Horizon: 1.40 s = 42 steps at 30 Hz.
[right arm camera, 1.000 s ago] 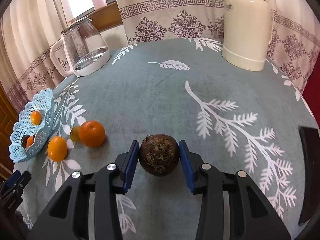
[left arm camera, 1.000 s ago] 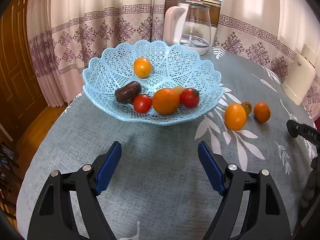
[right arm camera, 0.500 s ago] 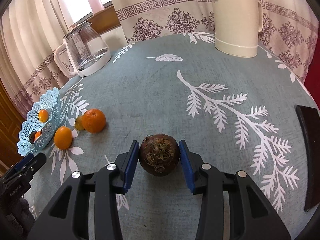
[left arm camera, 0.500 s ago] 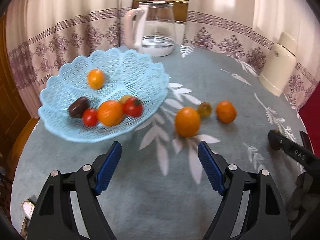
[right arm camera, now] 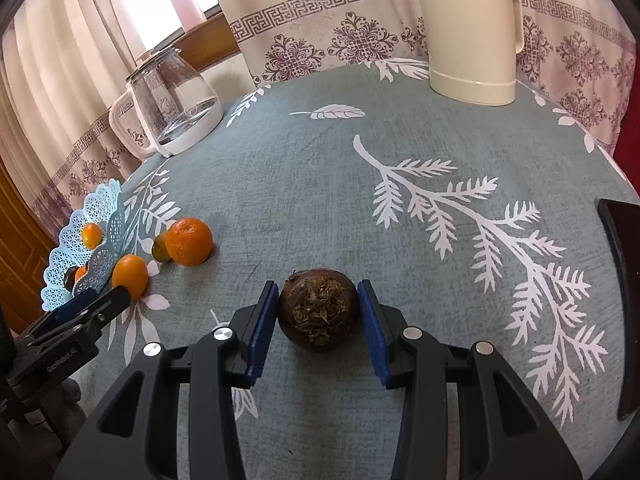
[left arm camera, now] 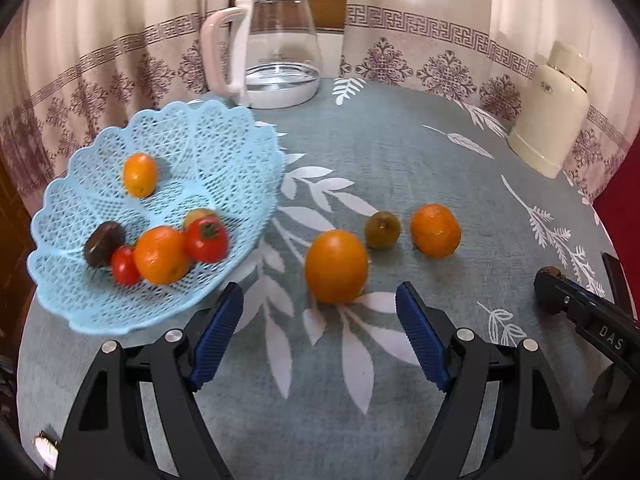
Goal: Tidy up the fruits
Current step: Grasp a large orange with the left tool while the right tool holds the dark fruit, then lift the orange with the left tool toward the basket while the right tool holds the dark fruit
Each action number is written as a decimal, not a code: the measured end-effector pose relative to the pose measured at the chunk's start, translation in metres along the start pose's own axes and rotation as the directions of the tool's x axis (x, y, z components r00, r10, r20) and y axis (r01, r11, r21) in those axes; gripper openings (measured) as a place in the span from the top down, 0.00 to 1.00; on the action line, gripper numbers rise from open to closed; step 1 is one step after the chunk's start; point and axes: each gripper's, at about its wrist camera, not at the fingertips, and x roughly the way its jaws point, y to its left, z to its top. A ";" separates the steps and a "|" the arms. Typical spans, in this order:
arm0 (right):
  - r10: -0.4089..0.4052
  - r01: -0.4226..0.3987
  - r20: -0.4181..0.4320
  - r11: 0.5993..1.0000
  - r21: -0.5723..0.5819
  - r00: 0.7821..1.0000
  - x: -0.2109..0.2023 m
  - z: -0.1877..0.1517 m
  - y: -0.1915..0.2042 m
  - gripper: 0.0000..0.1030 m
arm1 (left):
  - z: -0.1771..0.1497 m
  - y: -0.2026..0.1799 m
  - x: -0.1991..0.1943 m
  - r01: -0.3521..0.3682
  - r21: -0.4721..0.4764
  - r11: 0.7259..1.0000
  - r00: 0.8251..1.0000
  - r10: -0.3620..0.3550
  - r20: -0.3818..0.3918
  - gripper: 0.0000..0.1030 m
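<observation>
Brown fruit [right arm camera: 318,312] clenched in R gripper [right arm camera: 319,314], pads on both sides, just over tablecloth [right arm camera: 400,240], well apart from blue basket [left arm camera: 168,152]. L gripper [left arm camera: 320,340] spread wide, nothing held, lined up on nearest orange [left arm camera: 336,266] w/ pads either side, prob next grab. Other orange [left arm camera: 435,231] + small greenish fruit [left arm camera: 382,229] just behind it. Basket sits near table edge, open cloth between it and R gripper, so clear run imo.
</observation>
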 end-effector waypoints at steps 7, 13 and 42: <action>0.004 -0.004 0.000 1.000 0.004 1.000 0.000 0.000 -0.002 0.60 | 0.008 -0.008 0.014 0.003 0.024 1.000 1.000 -0.003 0.001 0.30; 0.008 -0.008 -0.001 1.000 0.007 1.000 0.001 0.000 -0.002 0.60 | 0.011 -0.009 0.023 0.002 0.021 1.000 1.000 -0.001 -0.015 0.42; 0.024 -0.024 0.025 1.000 0.007 0.999 -0.005 -0.001 -0.002 0.60 | -0.006 -0.018 -0.010 0.054 0.047 0.997 0.999 -0.054 -0.004 0.62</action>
